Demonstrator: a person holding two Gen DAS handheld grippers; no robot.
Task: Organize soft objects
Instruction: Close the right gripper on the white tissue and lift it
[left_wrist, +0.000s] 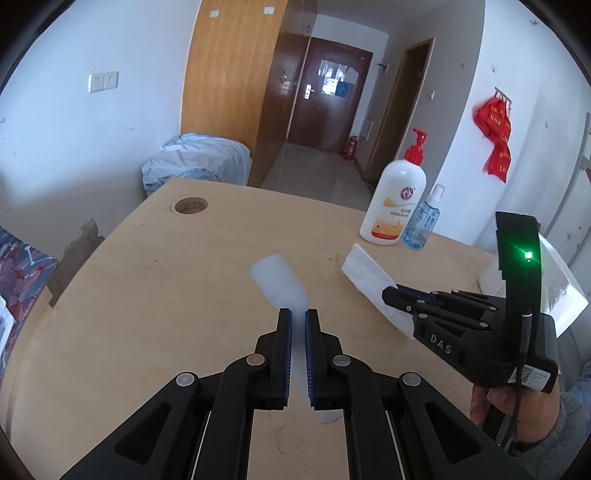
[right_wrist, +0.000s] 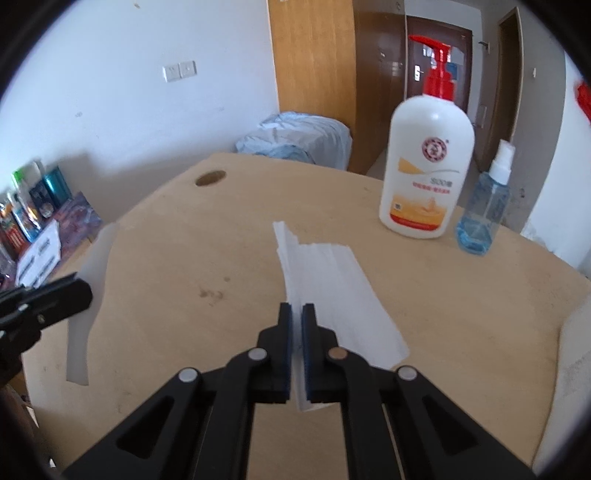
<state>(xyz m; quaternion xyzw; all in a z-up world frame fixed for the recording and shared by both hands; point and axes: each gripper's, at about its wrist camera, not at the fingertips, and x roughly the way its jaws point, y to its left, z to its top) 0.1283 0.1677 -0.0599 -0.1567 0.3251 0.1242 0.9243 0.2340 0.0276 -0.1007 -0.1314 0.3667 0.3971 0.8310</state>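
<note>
A thin translucent white sheet (left_wrist: 277, 277) runs between the fingers of my left gripper (left_wrist: 298, 320), which is shut on it; its ends stick out past the fingertips and behind the pads. In the right wrist view the same sheet (right_wrist: 94, 273) hangs by the left gripper (right_wrist: 85, 292) at the table's left edge. My right gripper (right_wrist: 297, 314) is shut on the near edge of a folded white tissue stack (right_wrist: 328, 280). The stack fans out ahead over the tan table (right_wrist: 461, 314). From the left wrist, the right gripper (left_wrist: 388, 295) holds the tissue stack (left_wrist: 364, 271) at the right.
A white pump bottle with a red top (left_wrist: 393, 206) and a small blue spray bottle (left_wrist: 423, 219) stand at the table's far right. A round cable hole (left_wrist: 191, 205) is at the far left. A white pack (left_wrist: 557, 284) lies behind the right gripper. Several bottles (right_wrist: 33, 206) stand left of the table.
</note>
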